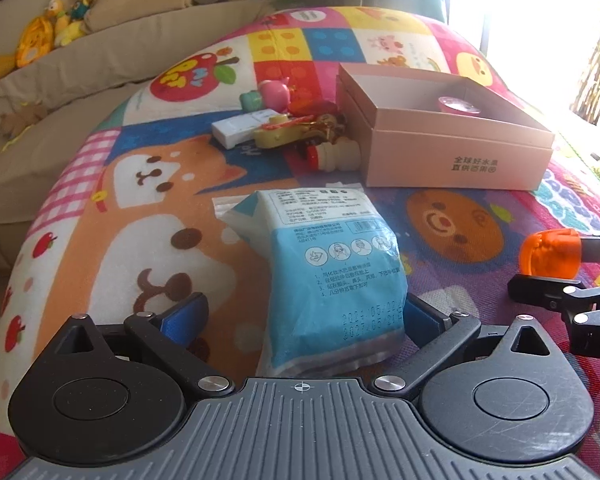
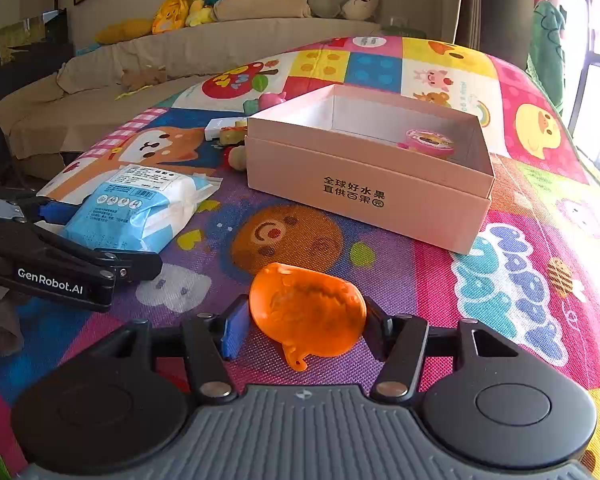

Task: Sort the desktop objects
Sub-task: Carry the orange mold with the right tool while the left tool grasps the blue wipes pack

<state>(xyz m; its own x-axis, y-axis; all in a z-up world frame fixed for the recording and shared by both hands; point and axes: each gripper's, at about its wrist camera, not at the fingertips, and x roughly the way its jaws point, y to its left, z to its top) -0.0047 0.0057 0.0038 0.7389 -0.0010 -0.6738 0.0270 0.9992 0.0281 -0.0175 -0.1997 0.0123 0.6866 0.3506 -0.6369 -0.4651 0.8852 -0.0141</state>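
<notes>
A blue-and-white sealed pack (image 1: 332, 264) lies on the colourful play mat (image 1: 140, 200). My left gripper (image 1: 306, 310) stands open around its near end: the right pad touches the pack's edge, the left pad is apart from it. My right gripper (image 2: 306, 328) is shut on an orange translucent toy (image 2: 308, 312), which is held just over the mat. In the left wrist view that orange toy (image 1: 550, 254) shows at the right edge. An open pink cardboard box (image 2: 364, 196) stands beyond, with a pink round item (image 2: 430, 142) inside.
A heap of small toys (image 1: 300, 128) and a white box (image 1: 240, 126) lie left of the pink box (image 1: 456, 160). A beige sofa (image 2: 180, 60) with plush toys runs along the back. A bright window is at the right.
</notes>
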